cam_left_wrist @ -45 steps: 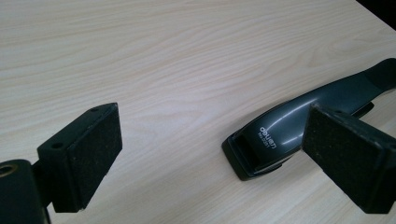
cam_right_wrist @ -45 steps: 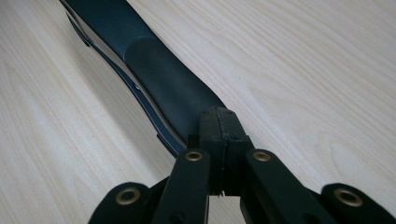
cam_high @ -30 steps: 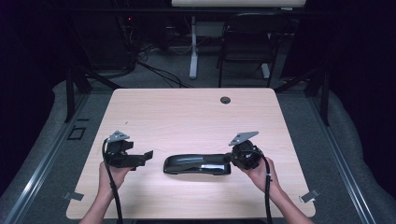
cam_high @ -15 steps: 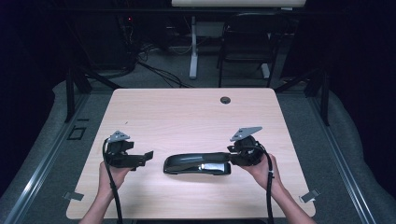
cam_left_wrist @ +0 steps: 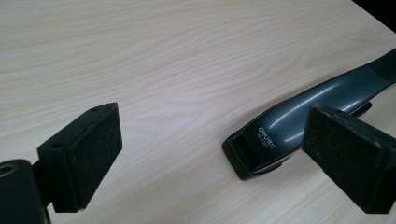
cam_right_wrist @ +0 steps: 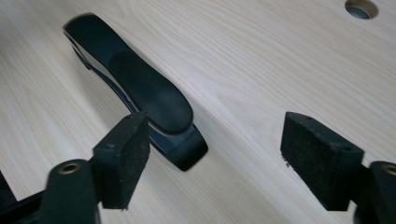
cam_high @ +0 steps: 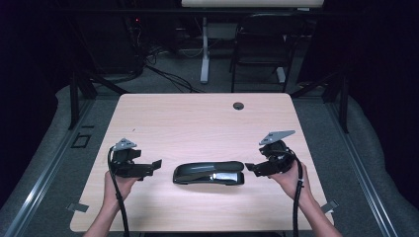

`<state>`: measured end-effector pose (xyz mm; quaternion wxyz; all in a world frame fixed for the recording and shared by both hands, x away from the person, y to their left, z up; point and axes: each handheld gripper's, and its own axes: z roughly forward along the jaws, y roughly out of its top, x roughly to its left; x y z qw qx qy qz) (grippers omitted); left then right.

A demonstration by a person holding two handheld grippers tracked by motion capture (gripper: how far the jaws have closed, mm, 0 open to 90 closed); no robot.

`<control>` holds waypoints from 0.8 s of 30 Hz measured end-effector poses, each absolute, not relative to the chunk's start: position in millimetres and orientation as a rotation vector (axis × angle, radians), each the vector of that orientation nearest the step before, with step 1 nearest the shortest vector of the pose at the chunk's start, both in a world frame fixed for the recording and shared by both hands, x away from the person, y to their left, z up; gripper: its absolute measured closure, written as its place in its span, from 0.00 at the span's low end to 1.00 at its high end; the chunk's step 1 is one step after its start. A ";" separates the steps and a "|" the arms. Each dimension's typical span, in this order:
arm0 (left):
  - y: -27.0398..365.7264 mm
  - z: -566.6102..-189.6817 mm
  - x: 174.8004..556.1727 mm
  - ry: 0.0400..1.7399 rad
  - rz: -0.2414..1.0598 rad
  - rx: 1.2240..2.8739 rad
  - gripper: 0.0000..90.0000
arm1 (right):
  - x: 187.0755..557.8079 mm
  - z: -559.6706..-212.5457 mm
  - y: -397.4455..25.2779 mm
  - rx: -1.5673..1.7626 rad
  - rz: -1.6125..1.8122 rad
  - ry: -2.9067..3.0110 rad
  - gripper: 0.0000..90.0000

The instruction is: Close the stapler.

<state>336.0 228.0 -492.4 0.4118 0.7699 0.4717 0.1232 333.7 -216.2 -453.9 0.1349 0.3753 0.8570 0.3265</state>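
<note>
The long, glossy black plastic stapler (cam_high: 208, 173) lies flat near the front middle of the pale wooden table (cam_high: 197, 123), its long axis running left to right across the person's body, so each end points at one hand. The right gripper (cam_high: 250, 169) sits just beside the stapler's right end, jaws spread wide with nothing between them; in the right gripper view the matte top lever comes up close to one pad (cam_right_wrist: 123, 156) and lies off-centre of the gap. The left gripper (cam_high: 156, 164) is also released and empty, near the left end but with a slightly wider gap of bare wood. The right hand looks the nearer, and it would need to shift sideways to straddle the body. Nothing stands between either gripper and the stapler; a small round cable hole (cam_high: 238, 105) lies well apart at the far edge.
</note>
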 end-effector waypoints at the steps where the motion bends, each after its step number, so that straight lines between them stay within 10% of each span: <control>1: 228.1 -492.2 336.0 1.189 0.310 1.938 0.06 | 333.3 -453.7 -219.6 1.100 0.935 2.471 0.19; 24: 222.7 -495.1 338.8 1.171 0.310 1.975 0.05 | 330.2 -501.1 -284.6 1.331 0.688 2.478 0.00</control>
